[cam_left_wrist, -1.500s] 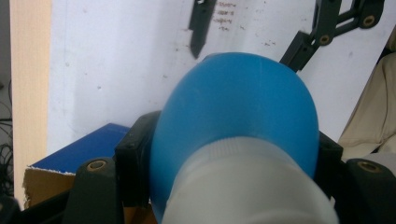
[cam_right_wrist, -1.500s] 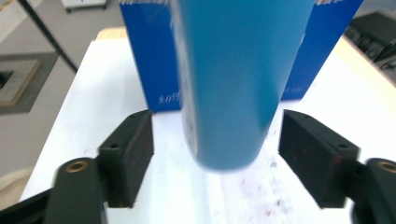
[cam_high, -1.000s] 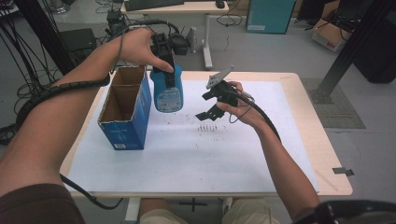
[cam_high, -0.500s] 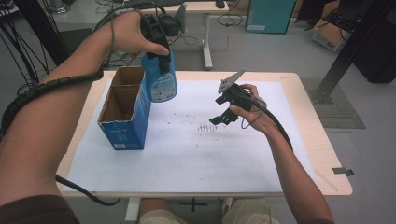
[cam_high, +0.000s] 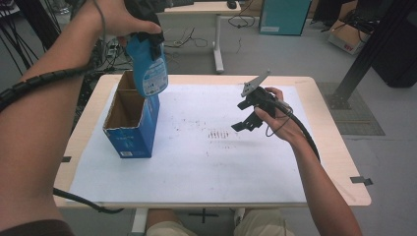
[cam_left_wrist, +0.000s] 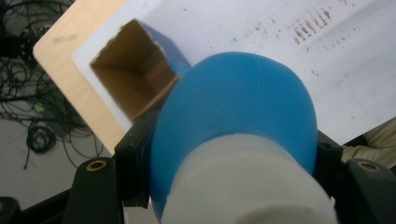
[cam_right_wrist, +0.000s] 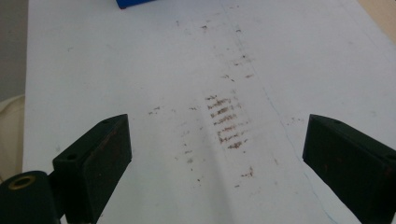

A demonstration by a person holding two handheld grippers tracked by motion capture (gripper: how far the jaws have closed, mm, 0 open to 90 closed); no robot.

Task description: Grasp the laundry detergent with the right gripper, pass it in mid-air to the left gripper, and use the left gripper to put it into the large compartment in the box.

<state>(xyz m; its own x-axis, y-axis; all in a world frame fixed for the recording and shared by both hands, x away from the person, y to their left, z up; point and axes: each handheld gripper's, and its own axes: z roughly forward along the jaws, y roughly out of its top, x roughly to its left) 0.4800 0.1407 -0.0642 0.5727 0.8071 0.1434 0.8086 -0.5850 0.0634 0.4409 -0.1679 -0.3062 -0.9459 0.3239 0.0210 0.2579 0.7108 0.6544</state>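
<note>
Two black jaws of the left gripper (cam_high: 147, 37) clamp a smooth, rounded blue bottle (cam_high: 147, 69) above the open cardboard box (cam_high: 129, 129); the right gripper (cam_high: 244, 120) gapes empty over scuffed white paper (cam_high: 206, 162).

This looks like a lab or workshop: a pale wooden table (cam_high: 334, 147) covered with a stained white sheet (cam_high: 196, 162) stands on a grey concrete floor (cam_high: 393, 147), with tangled black cables (cam_high: 14, 29), a white-legged desk (cam_high: 216, 10), a teal cabinet (cam_high: 280, 17) and a brown cardboard box (cam_high: 346, 37) behind.
</note>
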